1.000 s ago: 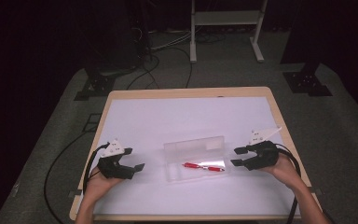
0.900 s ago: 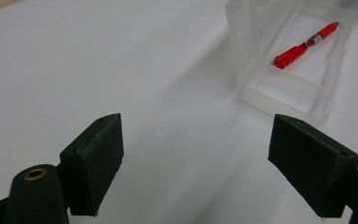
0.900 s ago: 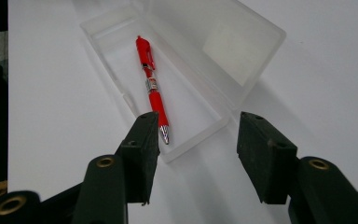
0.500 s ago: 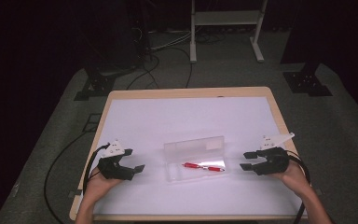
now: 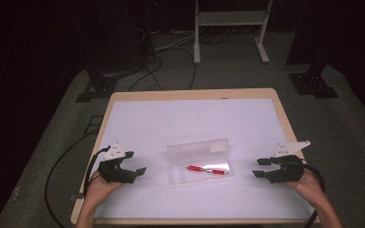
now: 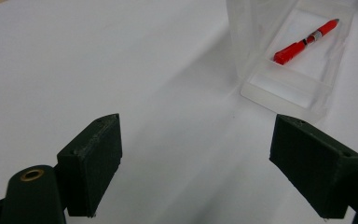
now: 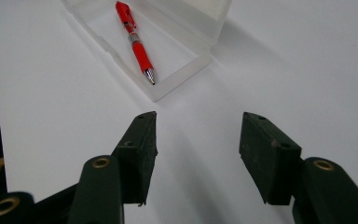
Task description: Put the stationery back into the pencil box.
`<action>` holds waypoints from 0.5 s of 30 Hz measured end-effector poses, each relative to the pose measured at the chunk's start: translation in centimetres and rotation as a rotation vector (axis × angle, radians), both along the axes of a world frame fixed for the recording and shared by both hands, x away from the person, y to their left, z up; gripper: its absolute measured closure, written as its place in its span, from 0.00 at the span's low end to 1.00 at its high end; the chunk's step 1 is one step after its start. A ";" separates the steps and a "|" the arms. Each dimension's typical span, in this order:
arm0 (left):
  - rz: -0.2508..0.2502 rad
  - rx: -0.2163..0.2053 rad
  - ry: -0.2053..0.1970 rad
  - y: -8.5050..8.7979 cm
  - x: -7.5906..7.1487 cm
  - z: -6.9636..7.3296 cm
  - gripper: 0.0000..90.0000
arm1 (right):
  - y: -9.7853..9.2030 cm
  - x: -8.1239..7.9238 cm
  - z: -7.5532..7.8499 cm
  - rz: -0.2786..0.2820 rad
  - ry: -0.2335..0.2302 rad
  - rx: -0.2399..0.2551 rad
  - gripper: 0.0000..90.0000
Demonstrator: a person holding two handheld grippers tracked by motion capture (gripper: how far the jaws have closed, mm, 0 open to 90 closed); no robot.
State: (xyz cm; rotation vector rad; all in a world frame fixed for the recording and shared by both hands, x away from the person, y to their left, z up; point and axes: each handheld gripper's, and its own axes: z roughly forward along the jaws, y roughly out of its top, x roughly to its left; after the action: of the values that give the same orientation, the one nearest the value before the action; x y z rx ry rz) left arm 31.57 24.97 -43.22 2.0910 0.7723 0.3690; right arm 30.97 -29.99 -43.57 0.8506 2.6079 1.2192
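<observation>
While both hand-held grippers rest on the white tabletop, a clear plastic case lies open between them, near the front-centre of the surface. Its shallow rectangular tray holds one red pen; the hinged lid stands up along the far edge. The pen lies flat on the tray floor with its long axis parallel to the case's long side, running left to right across the table. Its metal tip points toward the right hand-held gripper, and its clip end toward the left hand-held gripper. The pen barrel is glossy red with a dark band at mid-length. Case walls are translucent and smooth with rounded corners. Both hand-held grippers have their matte black, block-shaped jaws spread wide, gripping nothing, each well apart from the case.
</observation>
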 end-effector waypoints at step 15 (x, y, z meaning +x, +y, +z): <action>0.013 -0.029 -0.011 0.6 -0.1 0.5 0.17 | -1.4 -1.9 -1.7 -0.077 0.018 0.036 0.43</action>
State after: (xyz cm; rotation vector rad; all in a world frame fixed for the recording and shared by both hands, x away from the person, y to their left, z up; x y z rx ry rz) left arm 31.51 25.55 -42.72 2.0558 0.7805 0.3735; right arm 29.03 -31.42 -45.24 0.9635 2.5480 1.2477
